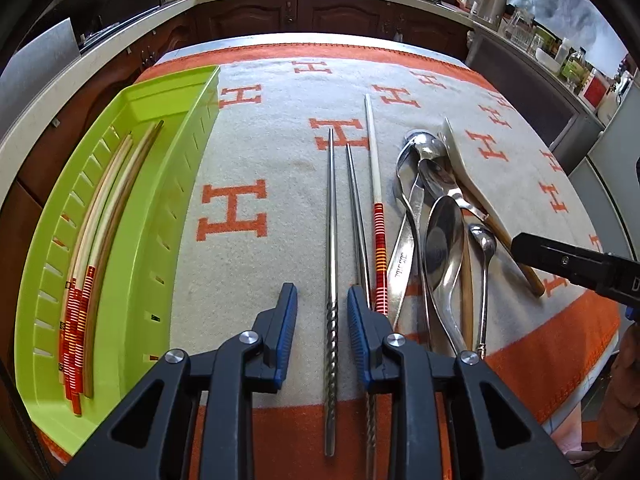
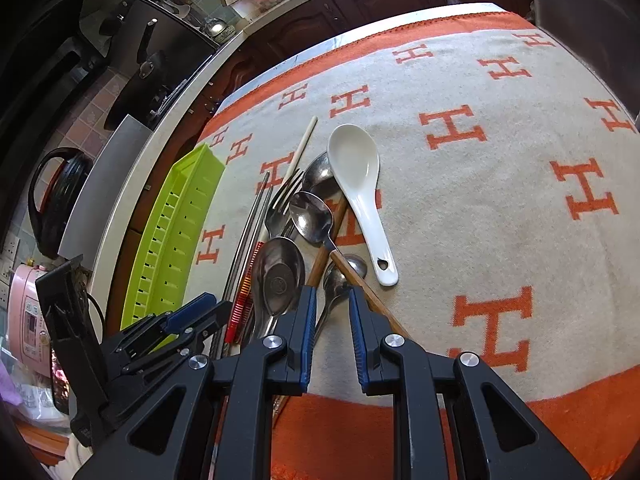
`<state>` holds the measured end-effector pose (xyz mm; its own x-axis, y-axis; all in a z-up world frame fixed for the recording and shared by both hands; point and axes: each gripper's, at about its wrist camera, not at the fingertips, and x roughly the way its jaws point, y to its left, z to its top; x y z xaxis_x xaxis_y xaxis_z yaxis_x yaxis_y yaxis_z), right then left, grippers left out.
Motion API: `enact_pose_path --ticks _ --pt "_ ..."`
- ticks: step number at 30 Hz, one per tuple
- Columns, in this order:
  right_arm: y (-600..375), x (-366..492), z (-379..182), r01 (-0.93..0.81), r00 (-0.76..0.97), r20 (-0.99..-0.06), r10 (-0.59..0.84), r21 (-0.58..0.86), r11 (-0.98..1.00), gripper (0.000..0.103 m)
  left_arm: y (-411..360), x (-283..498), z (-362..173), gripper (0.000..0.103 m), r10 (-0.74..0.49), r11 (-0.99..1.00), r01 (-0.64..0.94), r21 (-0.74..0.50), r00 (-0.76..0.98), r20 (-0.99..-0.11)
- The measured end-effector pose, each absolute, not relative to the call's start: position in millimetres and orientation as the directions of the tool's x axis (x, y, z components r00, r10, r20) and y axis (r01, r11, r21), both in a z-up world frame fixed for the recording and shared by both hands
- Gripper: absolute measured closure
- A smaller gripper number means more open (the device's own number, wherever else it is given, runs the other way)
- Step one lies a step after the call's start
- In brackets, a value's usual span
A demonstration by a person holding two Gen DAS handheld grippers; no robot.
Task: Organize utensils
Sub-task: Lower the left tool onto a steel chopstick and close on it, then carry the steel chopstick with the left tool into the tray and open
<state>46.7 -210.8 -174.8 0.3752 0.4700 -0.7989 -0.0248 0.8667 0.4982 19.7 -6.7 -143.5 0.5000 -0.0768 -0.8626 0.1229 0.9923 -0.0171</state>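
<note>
the left wrist view shows the left gripper (image 1: 322, 312) with its blue pads a little apart, straddling a steel chopstick (image 1: 331, 240) without pinching it. a second steel chopstick (image 1: 356, 208) and a white chopstick with red bands (image 1: 376, 200) lie just beside it. only this view looks into the lime green tray (image 1: 188, 184) on the left, where several chopsticks (image 1: 100, 240) already lie.

the right wrist view shows the right gripper (image 2: 331, 316), pads slightly parted and gripping nothing, above a small steel spoon (image 2: 340, 280). only here the pile reads clearly: a fork (image 2: 282, 204), a white ceramic soup spoon (image 2: 360, 188), a wooden-handled spoon (image 2: 316, 216).

everything rests on a beige blanket with orange h letters (image 2: 500, 184), in a kitchen with dark wood cabinets (image 1: 320, 16).
</note>
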Motion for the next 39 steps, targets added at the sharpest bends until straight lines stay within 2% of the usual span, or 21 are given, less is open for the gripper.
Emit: enact_pose_path --ticks 5,8,11,19,26,34,39 --pt "-211.3 47.3 -176.7 -0.022 0.374 -0.801 0.468 0.496 0.868 0.086 -8.8 18.8 -144.0 0.086 -0.06 0.991 0.131 0.009 0.511 -0.858" --pt "-210.1 47.5 -175.9 -0.027 0.374 -0.802 0.466 0.493 0.87 0.086 -7.3 18.5 -143.6 0.096 -0.048 0.993 0.119 0.016 0.515 -0.856" --pt "-208.8 46.6 -174.4 -0.034 0.375 -0.803 0.464 0.488 0.872 0.086 -1.6 20.0 -143.2 0.099 -0.061 0.995 0.101 -0.01 0.515 -0.855" --pt "-205.9 42.5 -165.9 -0.05 0.391 -0.806 0.444 0.463 0.885 0.086 6.8 25.8 -136.2 0.1 -0.079 0.997 0.062 -0.055 0.523 -0.849" --pt "-198.3 37.6 -153.3 -0.079 0.406 -0.811 0.42 0.427 0.901 0.086 7.4 14.8 -88.9 0.1 -0.099 0.995 0.086 -0.058 0.614 -0.783" --pt "-173.0 35.1 -144.0 -0.135 0.398 -0.827 0.396 0.374 0.918 0.086 56.9 9.5 -33.8 0.1 -0.016 0.999 -0.009 -0.033 0.723 -0.69" --pt "-152.0 39.3 -139.5 -0.164 0.398 -0.836 0.379 0.341 0.926 0.086 105.4 12.7 -33.2 0.1 0.055 0.994 -0.101 -0.03 0.743 -0.667"
